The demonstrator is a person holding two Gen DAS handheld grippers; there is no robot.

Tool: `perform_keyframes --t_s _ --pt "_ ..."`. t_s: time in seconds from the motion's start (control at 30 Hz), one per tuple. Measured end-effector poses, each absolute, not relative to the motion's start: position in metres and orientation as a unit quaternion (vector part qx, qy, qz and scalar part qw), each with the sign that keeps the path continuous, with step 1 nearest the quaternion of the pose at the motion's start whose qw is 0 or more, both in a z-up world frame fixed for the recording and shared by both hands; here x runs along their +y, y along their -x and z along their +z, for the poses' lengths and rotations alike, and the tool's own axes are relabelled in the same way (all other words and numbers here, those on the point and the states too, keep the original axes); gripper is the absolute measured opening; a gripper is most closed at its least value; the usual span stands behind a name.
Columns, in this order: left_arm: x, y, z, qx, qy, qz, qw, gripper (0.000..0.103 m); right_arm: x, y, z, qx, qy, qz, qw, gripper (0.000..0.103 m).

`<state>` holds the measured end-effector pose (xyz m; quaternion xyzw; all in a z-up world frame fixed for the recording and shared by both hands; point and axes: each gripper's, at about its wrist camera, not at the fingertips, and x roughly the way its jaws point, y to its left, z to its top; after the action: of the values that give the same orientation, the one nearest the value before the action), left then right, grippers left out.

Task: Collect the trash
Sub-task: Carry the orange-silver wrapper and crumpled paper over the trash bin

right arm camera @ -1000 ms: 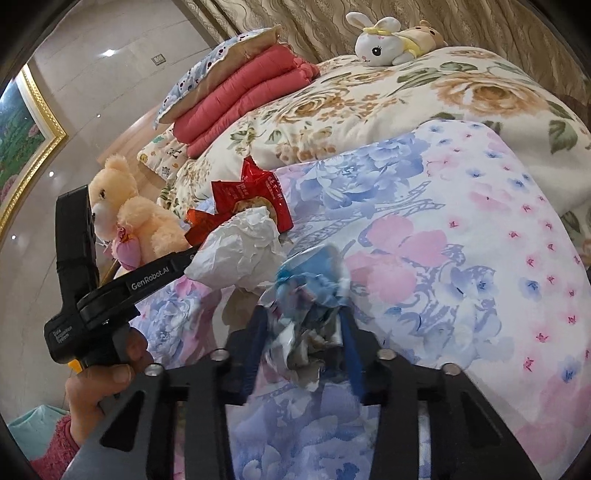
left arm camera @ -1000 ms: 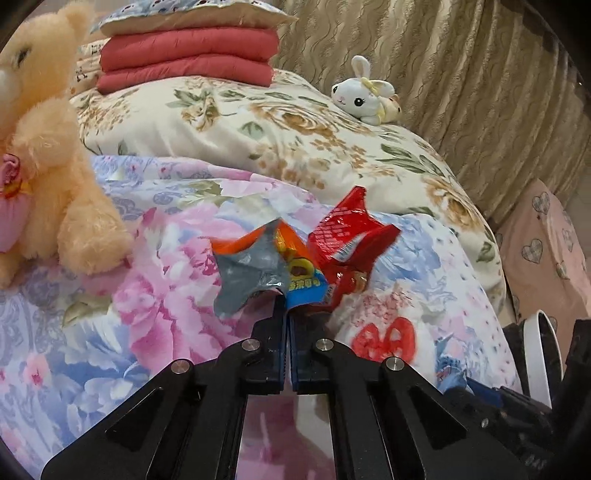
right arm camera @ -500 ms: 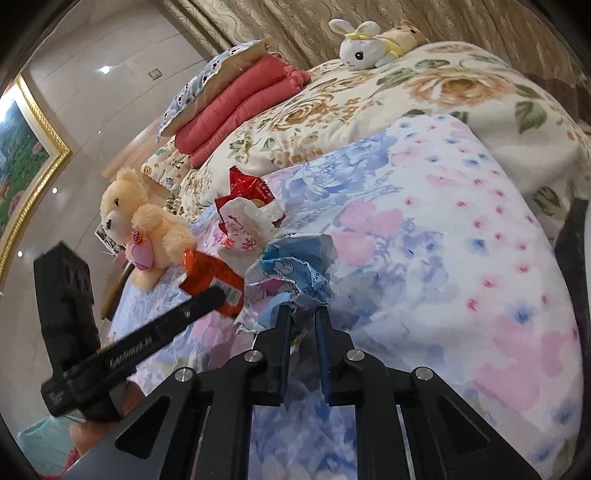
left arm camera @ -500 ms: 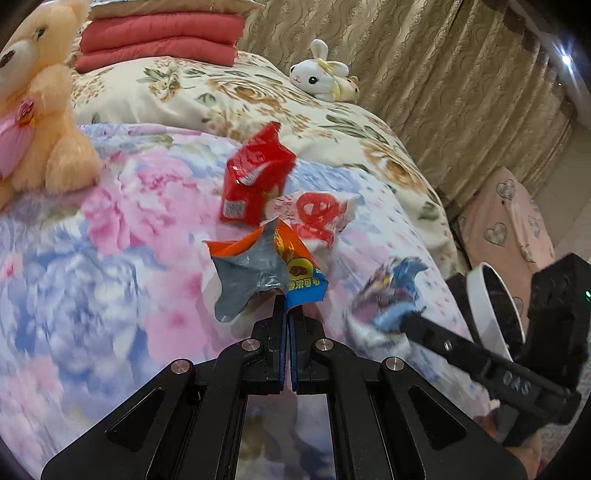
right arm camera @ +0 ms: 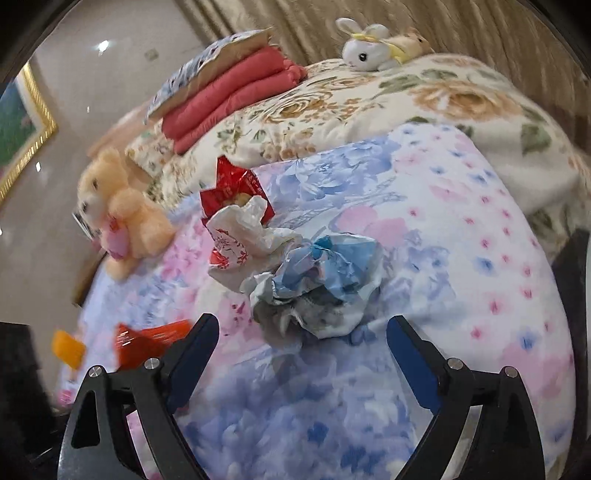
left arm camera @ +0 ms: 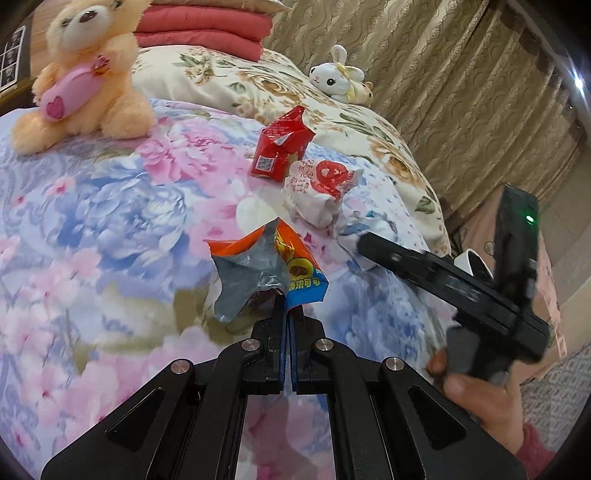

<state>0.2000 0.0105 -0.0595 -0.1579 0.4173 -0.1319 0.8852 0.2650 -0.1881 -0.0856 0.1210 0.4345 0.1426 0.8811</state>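
Observation:
My left gripper [left arm camera: 288,308] is shut on an orange, blue and silver snack wrapper [left arm camera: 266,267], held above the flowered bedspread [left arm camera: 110,229]. Beyond it lie a red snack bag [left arm camera: 280,147] and a crumpled white-and-red wrapper [left arm camera: 321,188]. My right gripper [right arm camera: 301,326] has its jaws opening wide; the crumpled blue-and-white wrapper [right arm camera: 321,277] lies on the bedspread [right arm camera: 461,258] just ahead of the fingertips, untouched by the pads. In the right wrist view the white-and-red wrapper [right arm camera: 243,240] and red bag [right arm camera: 229,188] sit behind it, and the orange wrapper [right arm camera: 147,343] shows at lower left. The right gripper's body [left arm camera: 461,288] crosses the left wrist view.
A peach teddy bear [left arm camera: 81,70] sits at the bedspread's far left. A white plush rabbit [left arm camera: 338,77] rests on the cream floral quilt [left arm camera: 258,85] by folded red blankets [left arm camera: 207,33]. Curtains [left arm camera: 461,92] hang behind. A pink heart-patterned container [left arm camera: 550,295] stands beside the bed at right.
The right gripper closed on the blue-and-white wrapper, then opened wide, leaving it on the bedspread. The left gripper carried the orange wrapper rightward, towards the other trash and the right gripper.

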Motion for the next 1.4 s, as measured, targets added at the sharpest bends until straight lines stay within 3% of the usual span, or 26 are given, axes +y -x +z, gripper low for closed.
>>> perform_keyframes --t_s 0.03,0.07,0.1,0.13,0.2,1.4 --pt "0.012 -0.197 -0.059 0.417 0.157 -0.132 0.886 0.001 -0.188 -0.265 -0.085 0.433 -0.118 0.141 0.883 0.074" --pt "0.013 -0.194 -0.058 0.416 0.157 -0.133 0.886 0.001 -0.188 -0.264 -0.085 0.431 -0.116 0.139 0.884 0.05" --pt "0.012 -0.192 -0.058 0.415 0.158 -0.133 0.886 0.001 -0.189 -0.263 -0.083 0.429 -0.114 0.137 0.886 0.039" --pt "0.012 -0.19 -0.057 0.415 0.158 -0.134 0.886 0.001 -0.19 -0.26 -0.081 0.424 -0.115 0.138 0.887 0.037" --pt "0.009 -0.187 -0.056 0.414 0.157 -0.138 0.886 0.001 -0.193 -0.252 -0.075 0.416 -0.117 0.142 0.891 0.023" --pt "-0.129 -0.147 -0.023 0.404 0.082 -0.269 0.871 0.001 -0.335 -0.124 -0.025 0.35 -0.203 0.093 0.91 0.019"
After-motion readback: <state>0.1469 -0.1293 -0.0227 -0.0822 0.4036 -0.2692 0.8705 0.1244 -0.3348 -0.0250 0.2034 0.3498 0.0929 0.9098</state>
